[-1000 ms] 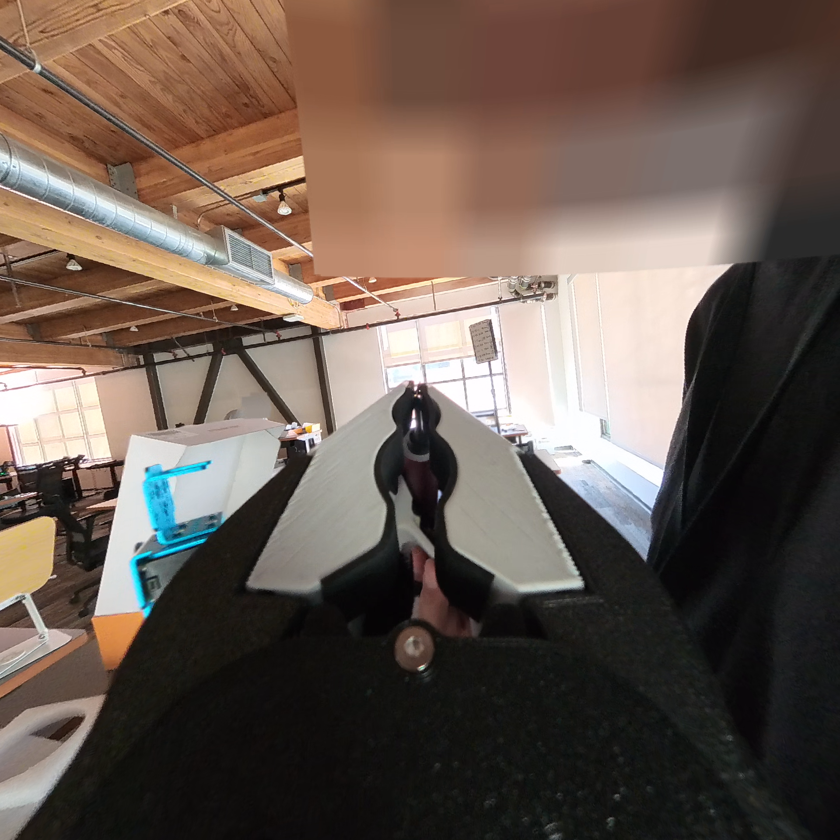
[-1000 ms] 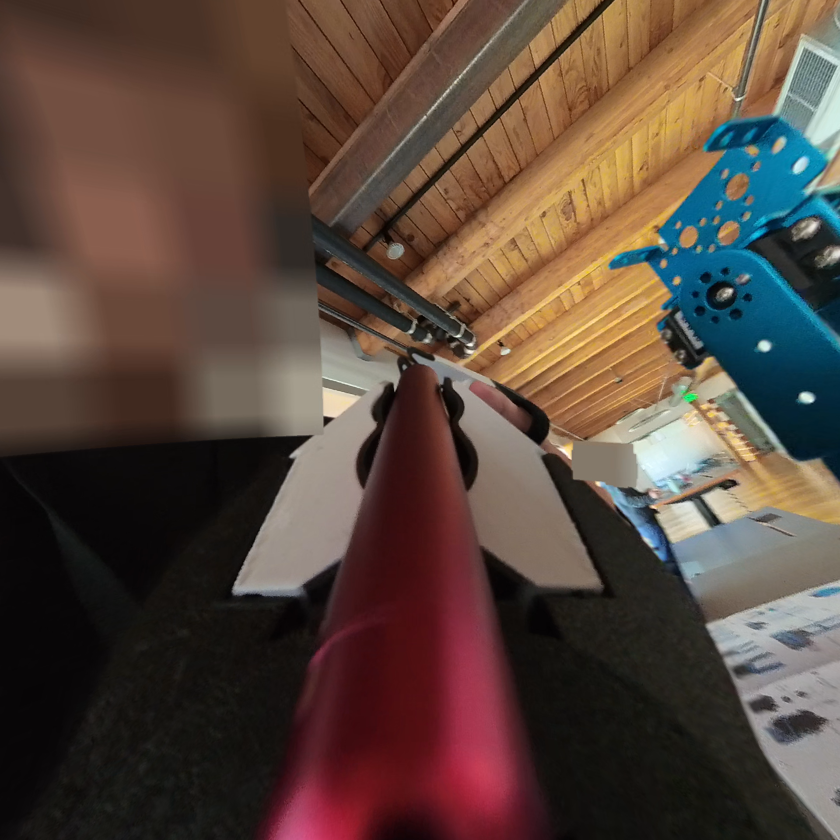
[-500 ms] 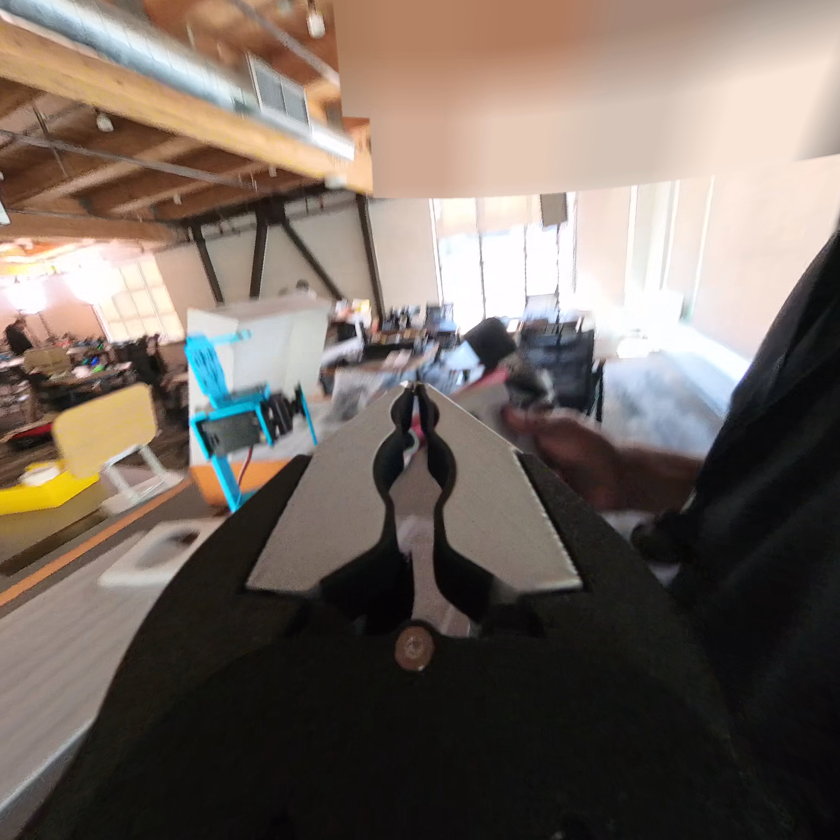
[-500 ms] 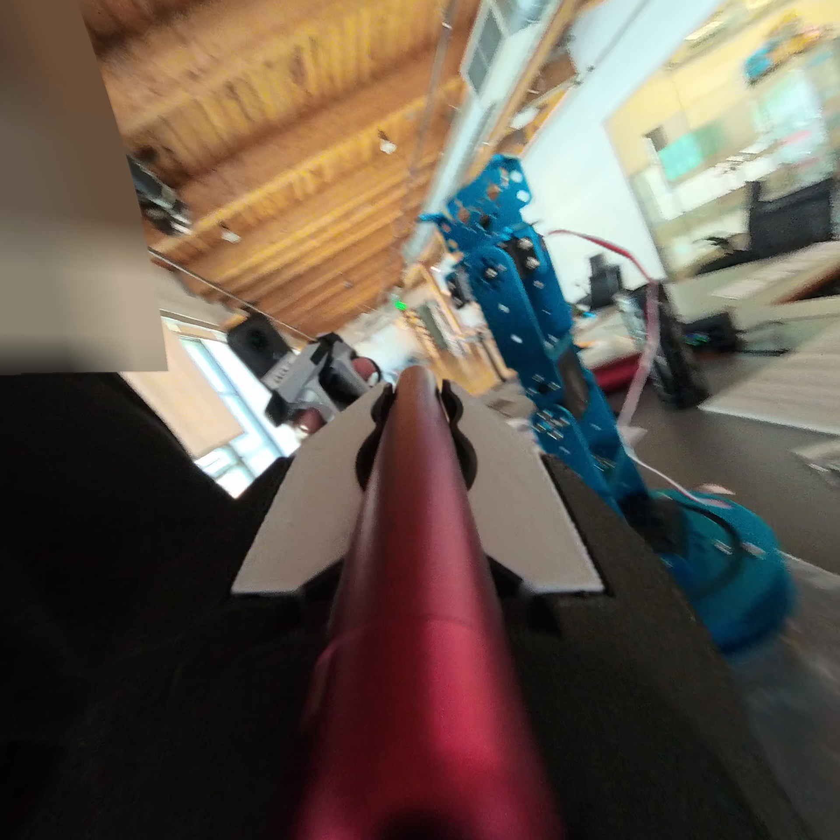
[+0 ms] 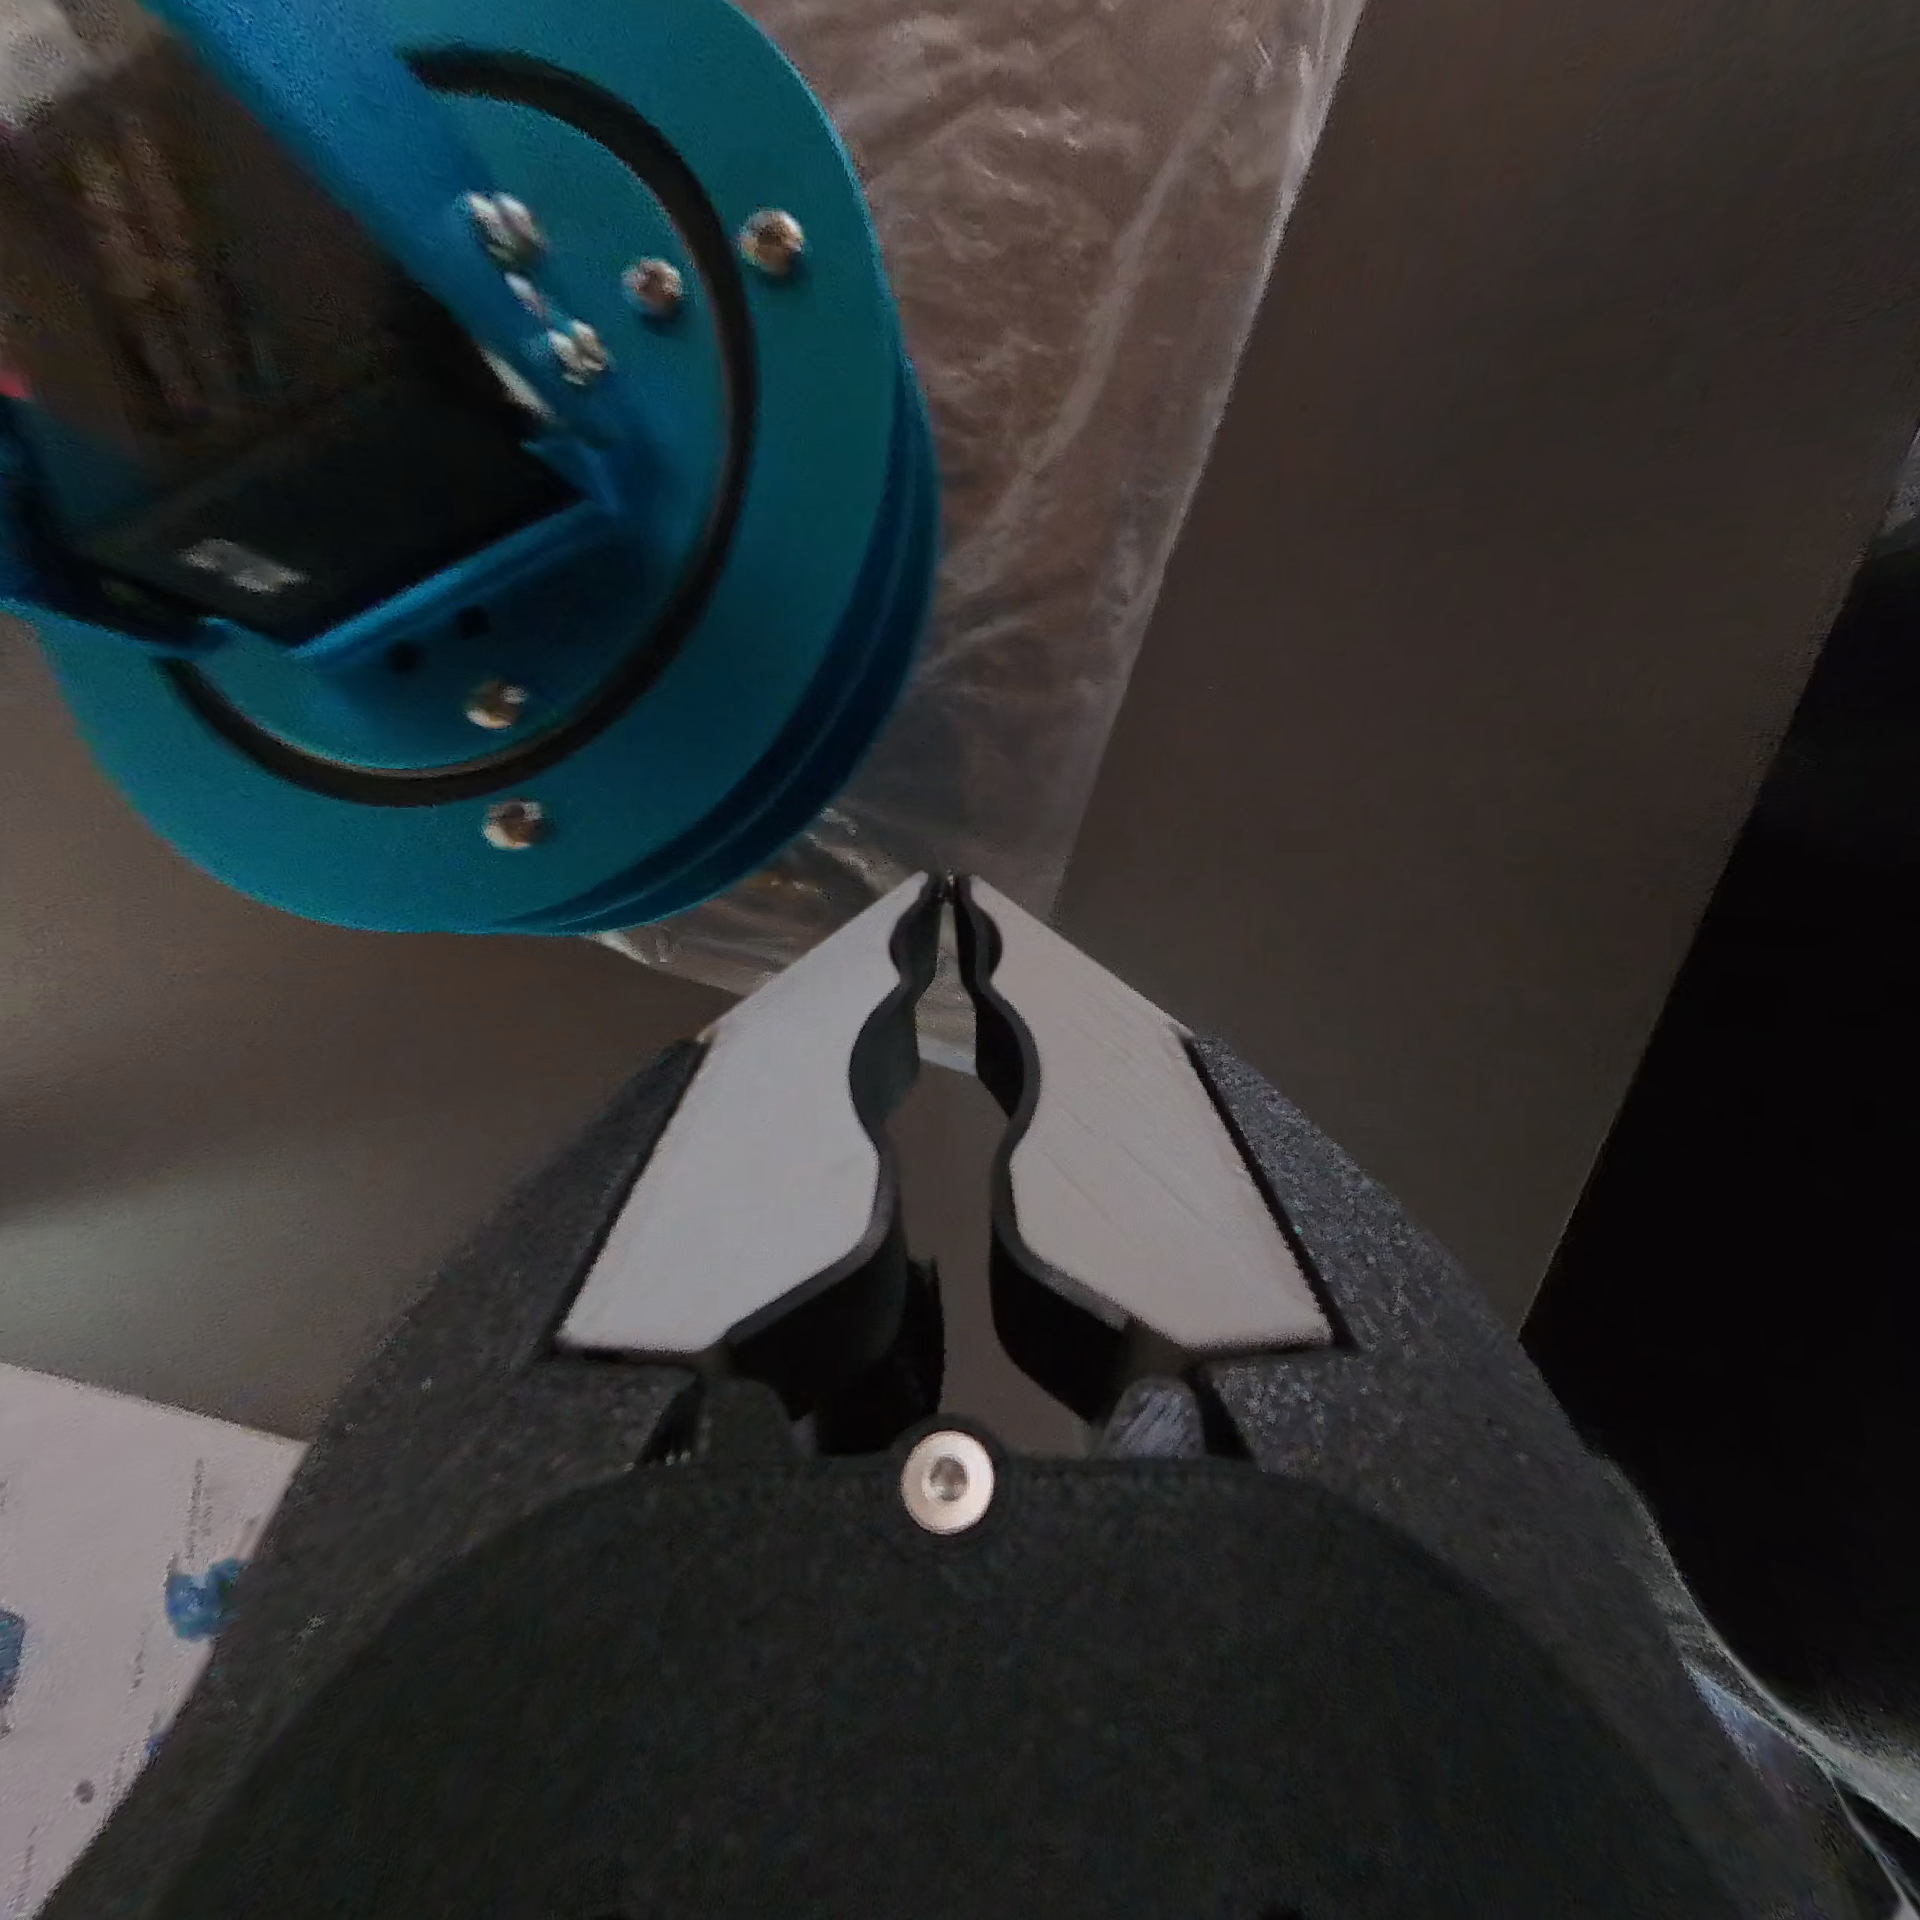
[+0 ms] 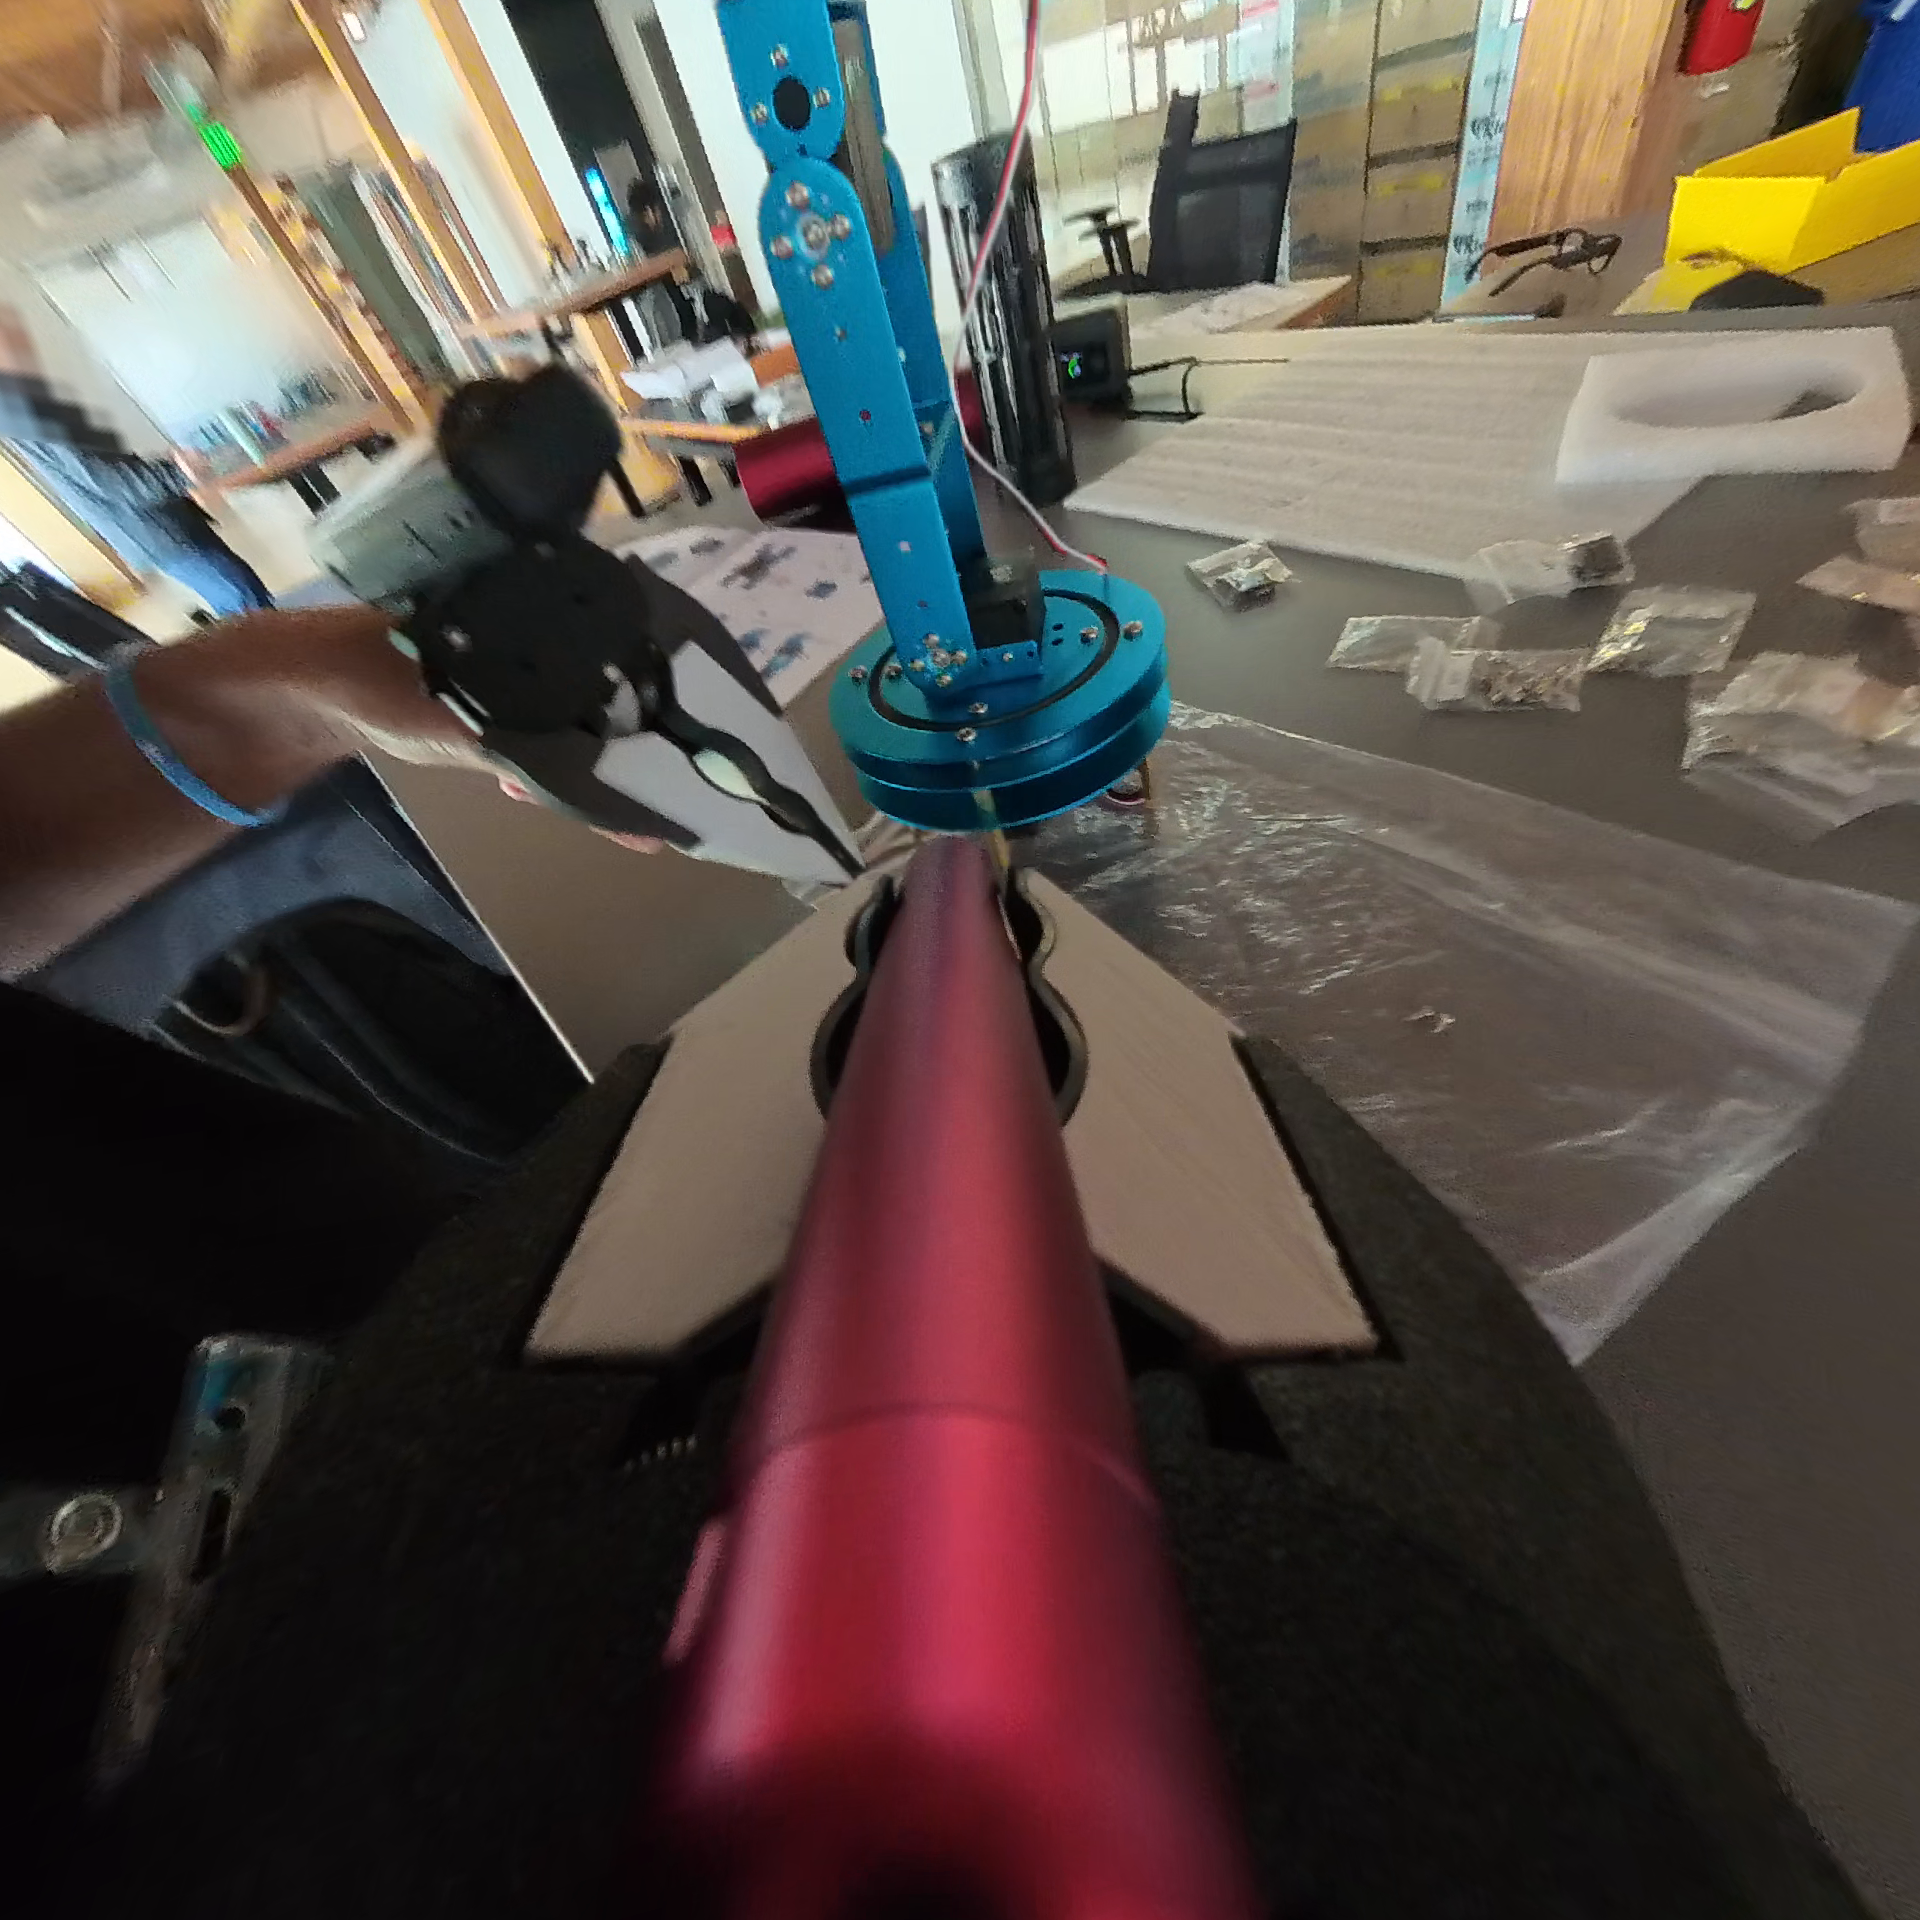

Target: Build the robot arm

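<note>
Grey table [image 6: 1714, 1455] with clear plastic sheet [image 6: 1455, 987], blue robot arm [image 6: 894, 436] on round blue base [image 5: 644, 665]; right gripper [image 6: 951, 883] clamped around red tool [image 6: 935, 1351], tip just below base; left gripper [image 5: 943, 883] closed on something tiny, near base's left edge

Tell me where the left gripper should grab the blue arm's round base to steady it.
Probably the rim of the round blue base, approached from its near-left side where the left gripper already sits. The stacked discs give an edge the fingers could straddle; the upright blue link and wires crowd the top. Its jaws are nearly closed now.
</note>
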A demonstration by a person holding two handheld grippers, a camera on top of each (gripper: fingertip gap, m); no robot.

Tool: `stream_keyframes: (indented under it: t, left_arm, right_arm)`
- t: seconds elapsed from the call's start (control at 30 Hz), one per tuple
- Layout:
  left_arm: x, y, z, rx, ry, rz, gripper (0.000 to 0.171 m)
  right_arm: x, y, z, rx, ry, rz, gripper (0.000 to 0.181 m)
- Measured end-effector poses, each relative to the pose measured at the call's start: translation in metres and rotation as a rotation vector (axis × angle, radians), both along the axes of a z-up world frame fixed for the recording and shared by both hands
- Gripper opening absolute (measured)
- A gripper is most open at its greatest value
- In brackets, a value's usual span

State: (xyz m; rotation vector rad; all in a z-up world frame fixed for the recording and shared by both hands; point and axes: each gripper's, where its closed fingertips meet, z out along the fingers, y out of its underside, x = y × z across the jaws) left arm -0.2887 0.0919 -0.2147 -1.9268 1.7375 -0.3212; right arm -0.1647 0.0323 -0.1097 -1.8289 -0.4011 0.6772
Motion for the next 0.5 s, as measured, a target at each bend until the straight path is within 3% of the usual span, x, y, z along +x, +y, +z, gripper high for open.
stream_keyframes:
  t: [0.1,0.2,0.27,0.5]
  left_arm:
    - [0.001,0.004,-0.006,0.042,0.010,0.052,0.010]
    - [-0.001,0.006,-0.001,0.089,-0.010,0.107,0.036]
    - [-0.008,0.009,0.014,0.182,-0.026,0.136,0.054]
    - [-0.003,-0.020,0.090,0.479,-0.162,0.071,0.055]
  right_arm:
    - [-0.005,-0.006,0.000,0.033,0.032,-0.002,0.022]
    - [-0.011,-0.012,0.001,0.044,0.030,-0.003,0.022]
    - [-0.016,-0.015,0.005,0.063,0.038,-0.001,0.022]
    - [-0.040,-0.023,0.025,0.182,-0.032,0.041,0.022]
